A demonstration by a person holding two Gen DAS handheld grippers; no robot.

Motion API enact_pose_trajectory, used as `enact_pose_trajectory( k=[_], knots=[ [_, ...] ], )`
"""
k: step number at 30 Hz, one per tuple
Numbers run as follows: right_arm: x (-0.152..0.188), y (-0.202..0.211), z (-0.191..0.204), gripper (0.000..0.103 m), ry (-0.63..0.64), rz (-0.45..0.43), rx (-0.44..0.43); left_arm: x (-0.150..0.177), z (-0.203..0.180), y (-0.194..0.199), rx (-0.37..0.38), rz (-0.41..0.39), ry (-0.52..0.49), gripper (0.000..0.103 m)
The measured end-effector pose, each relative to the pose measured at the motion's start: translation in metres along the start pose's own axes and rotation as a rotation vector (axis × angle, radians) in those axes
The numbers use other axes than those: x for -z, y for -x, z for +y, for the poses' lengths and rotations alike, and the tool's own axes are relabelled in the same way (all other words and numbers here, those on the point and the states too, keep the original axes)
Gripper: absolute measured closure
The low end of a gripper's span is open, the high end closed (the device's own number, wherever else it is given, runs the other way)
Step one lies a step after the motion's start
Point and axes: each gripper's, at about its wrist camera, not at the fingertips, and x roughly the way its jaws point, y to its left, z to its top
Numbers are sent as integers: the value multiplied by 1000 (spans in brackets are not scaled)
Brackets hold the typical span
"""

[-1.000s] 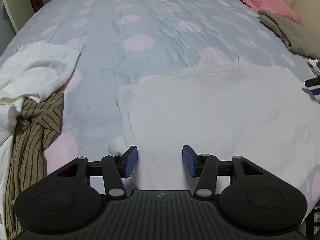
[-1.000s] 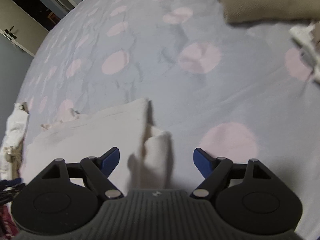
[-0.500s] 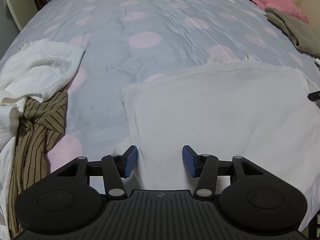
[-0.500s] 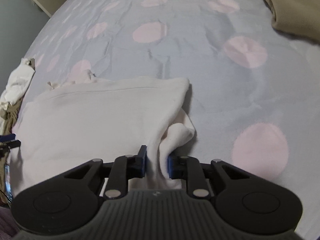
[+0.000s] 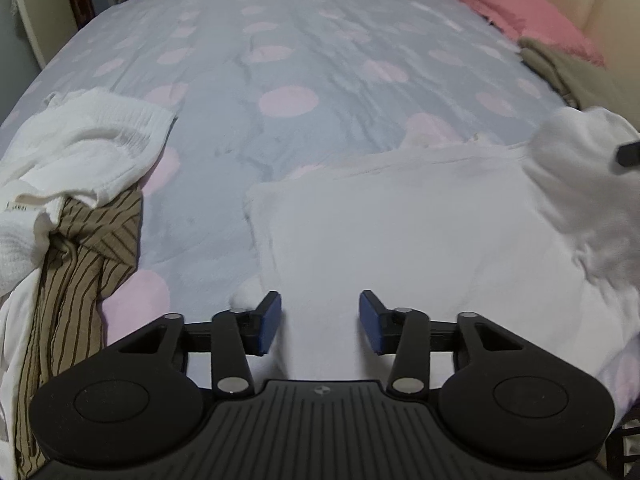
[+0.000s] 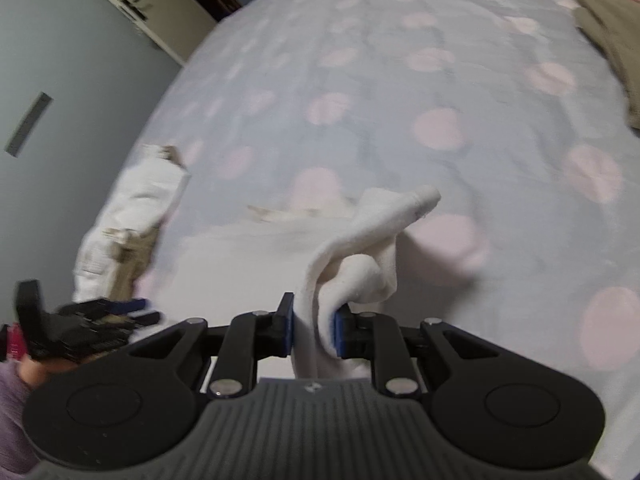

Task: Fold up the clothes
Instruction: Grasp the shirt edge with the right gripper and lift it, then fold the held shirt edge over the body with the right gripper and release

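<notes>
White garment (image 5: 420, 232) is lying on the dotted bedspread (image 5: 304, 60), its corner pinched in the right gripper (image 6: 314, 330). Having just narrowed, the left gripper (image 5: 320, 322) is hovering agape, gripping nothing; the label (image 5: 18, 208) is illegible.

A bed (image 5: 320, 60) fills both views, covered by a grey sheet with pale pink dots. On it, at the lower middle and right of the left wrist view, lies a white garment (image 5: 420, 232) — flat, with its right corner lifted. At the left edge sits a crumpled white cloth (image 5: 80, 152), partly over a brown striped garment (image 5: 80, 264). At the upper right lie a pink pillow (image 5: 512, 4) and, just below it, an olive-brown garment (image 5: 580, 76).
</notes>
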Motion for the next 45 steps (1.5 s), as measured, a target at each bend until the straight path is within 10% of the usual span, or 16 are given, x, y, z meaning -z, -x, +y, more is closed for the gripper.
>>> enact_pose_trajectory(
  k=[15, 34, 45],
  knots=[
    [-5, -79, 121, 82, 52, 79, -232, 1, 12, 7, 64, -21, 17, 83],
    [10, -215, 154, 78, 57, 195, -197, 2, 23, 2, 38, 18, 41, 83],
    [21, -174, 140, 62, 22, 80, -267, 6, 32, 13, 3, 8, 85, 83]
  ],
)
